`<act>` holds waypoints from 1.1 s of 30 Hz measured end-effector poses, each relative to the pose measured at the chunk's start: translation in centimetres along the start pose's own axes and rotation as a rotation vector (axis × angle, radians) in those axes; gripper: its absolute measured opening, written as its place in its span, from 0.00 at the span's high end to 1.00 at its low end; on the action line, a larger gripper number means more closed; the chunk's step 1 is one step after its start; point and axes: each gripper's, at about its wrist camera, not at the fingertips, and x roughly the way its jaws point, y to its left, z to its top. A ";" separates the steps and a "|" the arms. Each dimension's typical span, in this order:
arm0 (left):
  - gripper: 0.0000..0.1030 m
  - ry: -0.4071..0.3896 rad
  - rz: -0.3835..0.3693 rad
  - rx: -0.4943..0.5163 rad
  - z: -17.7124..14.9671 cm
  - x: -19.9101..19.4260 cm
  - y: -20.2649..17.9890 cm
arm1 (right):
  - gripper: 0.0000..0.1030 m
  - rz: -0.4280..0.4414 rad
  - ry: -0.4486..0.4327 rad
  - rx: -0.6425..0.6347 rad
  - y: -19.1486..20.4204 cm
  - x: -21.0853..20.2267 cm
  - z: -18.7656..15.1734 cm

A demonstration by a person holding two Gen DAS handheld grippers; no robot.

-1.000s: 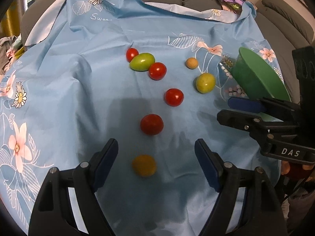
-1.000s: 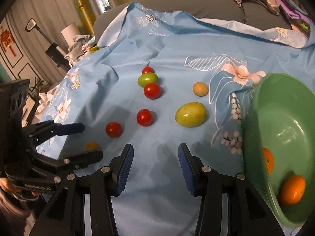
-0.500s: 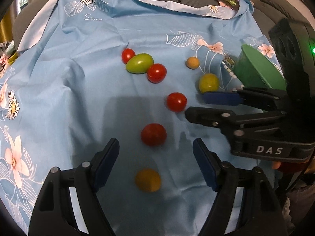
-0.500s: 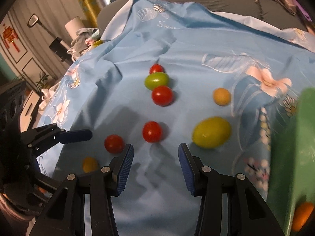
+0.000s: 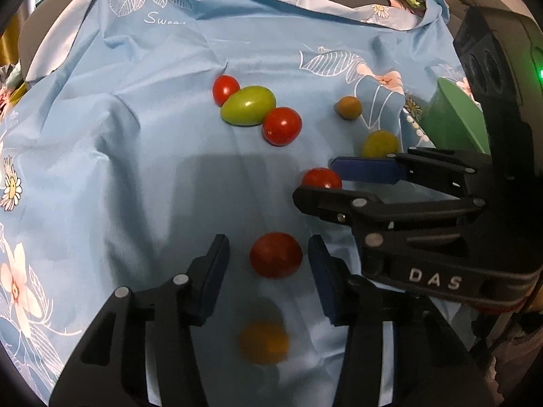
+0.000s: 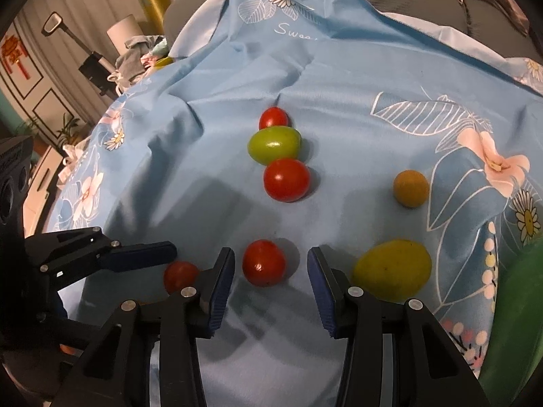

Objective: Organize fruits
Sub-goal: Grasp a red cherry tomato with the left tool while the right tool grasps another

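Several small fruits lie on a blue floral cloth [image 5: 101, 169]. My left gripper [image 5: 268, 261] is open around a red tomato [image 5: 275, 254], with a blurred orange fruit [image 5: 263, 341] below it. My right gripper [image 6: 270, 266] is open around another red tomato [image 6: 264, 263]; that gripper also shows in the left wrist view [image 5: 319, 183] at that tomato [image 5: 320, 178]. Farther back lie a red tomato [image 6: 273, 117], a green fruit [image 6: 274, 144] and a red tomato [image 6: 286, 179] in a row. A yellow-green fruit [image 6: 392, 269] and a small brown fruit [image 6: 410, 188] lie to the right.
A green bowl [image 5: 451, 118] stands at the right, its rim also at the right wrist view's edge [image 6: 512, 305]. Grey sofa cushions and clothes lie behind the cloth. A lamp and furniture stand far left in the right wrist view.
Both grippers moved forward and lower. The left one passed the orange fruit and now straddles a red tomato. The right one swung left, away from the bowl, and straddles the neighbouring tomato.
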 end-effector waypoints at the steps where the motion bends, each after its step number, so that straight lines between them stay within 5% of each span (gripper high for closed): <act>1: 0.56 -0.003 0.009 0.009 0.1 0.1 -0.1 | 0.54 -0.002 -0.002 -0.004 0.0 0.0 0.0; 4: 0.72 -0.008 0.022 0.019 0.2 0.1 -0.2 | 0.60 -0.022 -0.008 -0.018 0.1 0.0 -0.1; 9: 0.72 -0.017 0.039 0.035 0.0 0.2 -0.4 | 0.72 -0.038 -0.016 -0.008 -0.3 -0.1 -0.1; 33: 0.72 -0.085 0.012 -0.037 -1.7 -6.0 -1.6 | 0.72 0.050 -0.139 0.067 0.7 -7.7 -4.6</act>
